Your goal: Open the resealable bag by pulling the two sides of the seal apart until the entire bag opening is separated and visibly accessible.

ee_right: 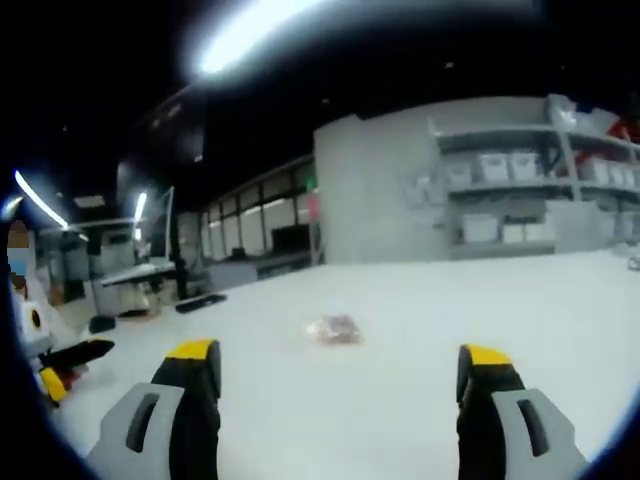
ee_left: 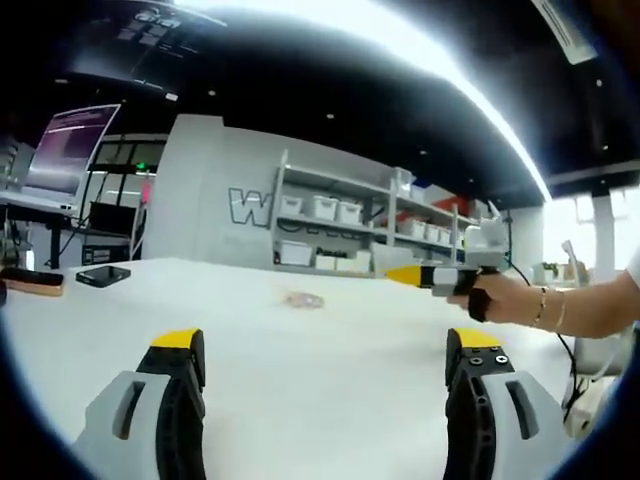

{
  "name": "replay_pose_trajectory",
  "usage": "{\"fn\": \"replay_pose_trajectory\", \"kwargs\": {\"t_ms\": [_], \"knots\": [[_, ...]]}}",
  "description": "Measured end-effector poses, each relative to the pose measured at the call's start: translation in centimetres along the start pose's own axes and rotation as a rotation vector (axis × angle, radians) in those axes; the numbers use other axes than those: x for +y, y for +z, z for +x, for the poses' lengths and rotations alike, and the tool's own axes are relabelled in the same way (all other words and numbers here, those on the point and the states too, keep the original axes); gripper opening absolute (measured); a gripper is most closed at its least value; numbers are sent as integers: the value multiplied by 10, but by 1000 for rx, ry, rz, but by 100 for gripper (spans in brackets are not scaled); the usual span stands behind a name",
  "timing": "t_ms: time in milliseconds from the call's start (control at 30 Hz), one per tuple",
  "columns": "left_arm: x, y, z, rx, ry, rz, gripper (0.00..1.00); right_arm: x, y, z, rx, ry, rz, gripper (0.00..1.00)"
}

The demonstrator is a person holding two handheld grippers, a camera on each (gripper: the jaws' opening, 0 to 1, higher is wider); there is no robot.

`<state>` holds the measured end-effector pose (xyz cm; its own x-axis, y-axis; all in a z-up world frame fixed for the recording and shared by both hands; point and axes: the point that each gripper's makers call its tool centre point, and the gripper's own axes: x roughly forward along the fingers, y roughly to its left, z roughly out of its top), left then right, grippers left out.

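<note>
Resealable bag [ee_left: 304, 299]: small, lying flat mid-worktop [ee_left: 330, 400], well apart from every edge, untouched, seal judged unopened. Left gripper [ee_left: 325, 360] and right gripper [ee_right: 338, 375]: jaws spread wide, nothing held, aimed at the bag, presumably for approach.

Place: an indoor lab or workshop hall.
Ceiling: dark, with long bright light strips [ee_left: 470, 80].
Storage: open metal shelving [ee_left: 360, 225] holding rows of white bins [ee_left: 322, 207], against a grey wall with large lettering.
Workstations: a lit monitor [ee_left: 70, 150] on a desk; a broad white table [ee_left: 320, 390].
</note>
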<state>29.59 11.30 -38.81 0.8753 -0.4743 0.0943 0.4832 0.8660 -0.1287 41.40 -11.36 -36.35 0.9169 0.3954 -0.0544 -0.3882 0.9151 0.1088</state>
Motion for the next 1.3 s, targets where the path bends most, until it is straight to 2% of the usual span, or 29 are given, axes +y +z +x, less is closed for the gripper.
{"fn": "replay_pose_trajectory", "kwargs": {"t_ms": [367,667,1300], "knots": [[-1,-1,-1,2,1,2,100,-7,-3,-21,-8,-14,14,100],[-1,-1,0,8,-1,5,100,-12,2,-39,-31,-24,12,100],[0,-1,-1,4,6,6,100,-23,-7,-77,-45,-49,30,100]]}}
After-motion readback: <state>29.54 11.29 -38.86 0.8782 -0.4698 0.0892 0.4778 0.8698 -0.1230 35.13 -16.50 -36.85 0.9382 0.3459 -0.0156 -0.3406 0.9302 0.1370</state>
